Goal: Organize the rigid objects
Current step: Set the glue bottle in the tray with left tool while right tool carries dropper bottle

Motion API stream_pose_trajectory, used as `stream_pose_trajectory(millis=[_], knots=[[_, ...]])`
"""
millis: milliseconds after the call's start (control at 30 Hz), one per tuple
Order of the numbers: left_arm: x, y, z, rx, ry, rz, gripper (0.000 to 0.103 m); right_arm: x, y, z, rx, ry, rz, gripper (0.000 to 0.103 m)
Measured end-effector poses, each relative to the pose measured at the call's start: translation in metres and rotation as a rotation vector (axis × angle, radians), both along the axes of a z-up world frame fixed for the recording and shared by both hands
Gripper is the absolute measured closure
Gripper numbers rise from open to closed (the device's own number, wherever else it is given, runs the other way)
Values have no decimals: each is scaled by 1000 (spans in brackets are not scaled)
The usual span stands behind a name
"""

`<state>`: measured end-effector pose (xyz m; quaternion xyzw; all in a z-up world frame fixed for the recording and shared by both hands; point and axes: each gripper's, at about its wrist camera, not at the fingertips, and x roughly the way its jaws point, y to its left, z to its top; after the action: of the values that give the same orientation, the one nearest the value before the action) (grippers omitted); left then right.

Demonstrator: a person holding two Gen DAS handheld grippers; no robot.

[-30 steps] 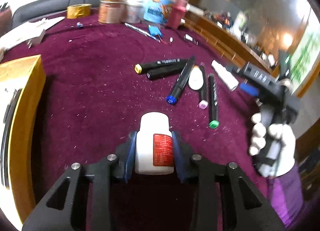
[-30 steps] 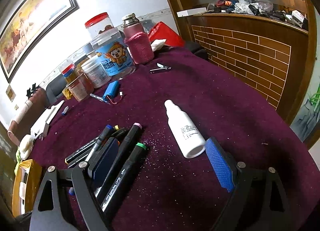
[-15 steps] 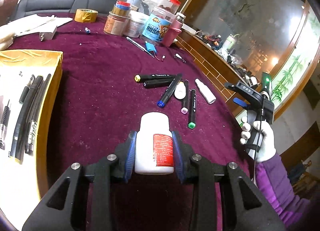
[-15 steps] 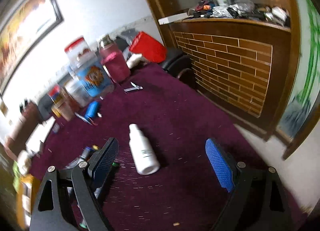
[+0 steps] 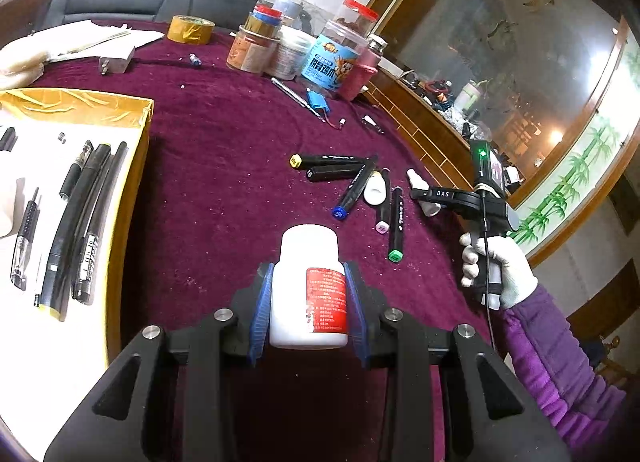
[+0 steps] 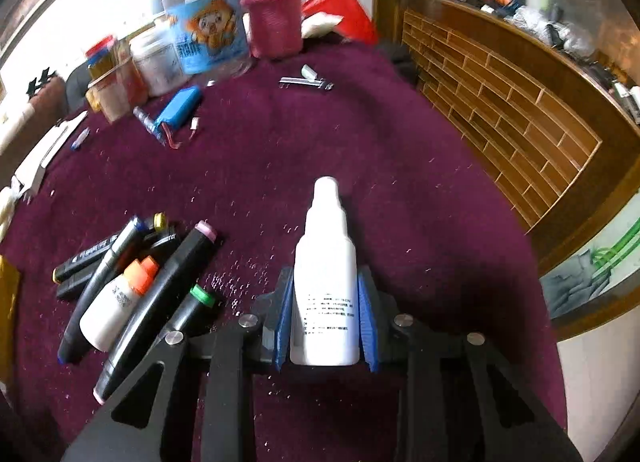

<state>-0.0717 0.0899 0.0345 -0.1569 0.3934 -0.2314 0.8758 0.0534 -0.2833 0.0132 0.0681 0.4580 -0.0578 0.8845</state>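
Left wrist view has a white pill bottle (image 5: pixel 308 294) with a red label held upright between the blue pads of the left tool (image 5: pixel 307 302), clenched on its sides above the maroon tabletop (image 5: pixel 224 198). Beyond it lies a loose cluster of black markers (image 5: pixel 352 186) with yellow, blue, pink and green caps, and to the left sits a yellow-rimmed tray (image 5: pixel 132 166) with pens and markers laid in a row on its white floor. Farther back stand jars and tubs (image 5: pixel 296 50) and a roll of yellow tape (image 5: pixel 191 29). At the right edge a white-gloved hand (image 5: pixel 500 266) with a purple sleeve grips the handle of the right tool (image 6: pixel 326 314). In the right wrist view that tool's jaws are closing on a slim white dropper bottle (image 6: pixel 327 274), which lies on the tabletop with its nozzle pointing away; the blue pads sit against its sides. Just left of it the markers lie heaped around a small white bottle with an orange cap (image 6: pixel 116 302).
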Motion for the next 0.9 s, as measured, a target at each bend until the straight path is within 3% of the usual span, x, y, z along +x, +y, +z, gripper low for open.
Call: stream_pose_trajectory(millis=[233, 367, 467, 700, 900], knots=[[-11, 16, 14, -21, -31, 6, 71, -35, 4, 27, 121, -37, 27, 77], [-18, 59, 25, -23, -58, 90, 71, -51, 25, 49, 195, -79, 84, 77], [-23, 100, 22, 1, -50, 197, 71, -57, 54, 60, 246, -96, 142, 77], [-39, 187, -3, 52, 58, 414, 71, -67, 143, 71, 364, -74, 343, 77], [-30, 211, -6, 115, 102, 459, 71, -73, 220, 65, 381, -24, 482, 77]])
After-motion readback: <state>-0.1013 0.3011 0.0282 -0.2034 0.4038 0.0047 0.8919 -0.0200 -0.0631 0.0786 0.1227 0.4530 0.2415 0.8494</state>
